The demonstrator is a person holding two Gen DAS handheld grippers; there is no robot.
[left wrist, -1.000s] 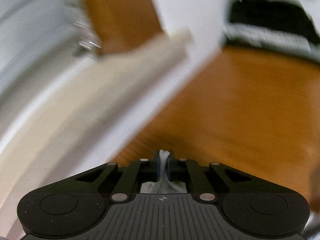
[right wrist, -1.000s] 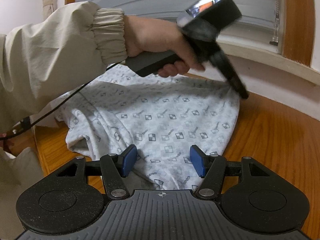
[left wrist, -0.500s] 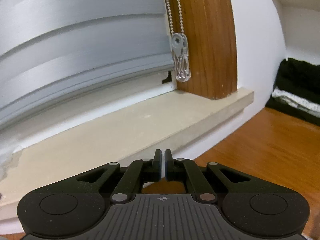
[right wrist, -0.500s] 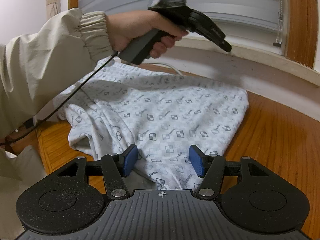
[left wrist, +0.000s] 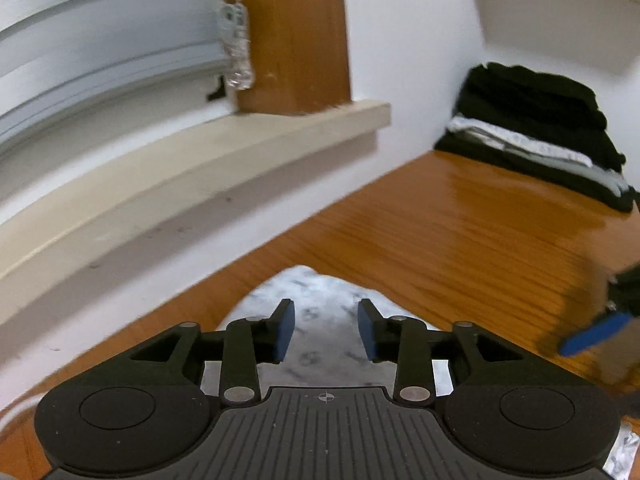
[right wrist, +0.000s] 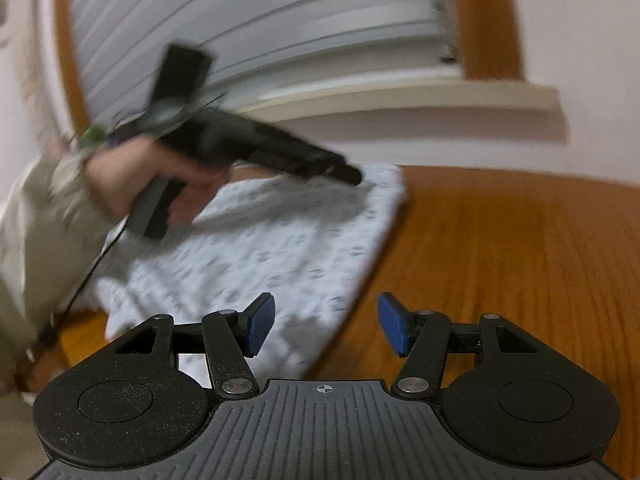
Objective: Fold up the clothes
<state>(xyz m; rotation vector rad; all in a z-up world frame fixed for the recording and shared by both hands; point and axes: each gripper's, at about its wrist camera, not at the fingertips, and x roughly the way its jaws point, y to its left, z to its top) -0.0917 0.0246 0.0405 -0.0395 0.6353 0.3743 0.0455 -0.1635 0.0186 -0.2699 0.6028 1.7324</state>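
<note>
- On the glossy orange-brown wooden table (right wrist: 500,260) lay the white, grey-checked cotton garment (right wrist: 280,248) — thin, limp, light, likely to sag and slide.
- Left gripper (left wrist: 325,330) was opening over its far corner, pads clear of cloth.
- Right gripper (right wrist: 326,326) stood half-open and empty at the near edge — a hem or corner looked the best hold.

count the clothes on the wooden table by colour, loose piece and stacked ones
white patterned garment lying loose on the wooden table: 1
black folded garments in the stack: at least 2
white and grey folded garments in the stack: at least 2
total: at least 5
</note>
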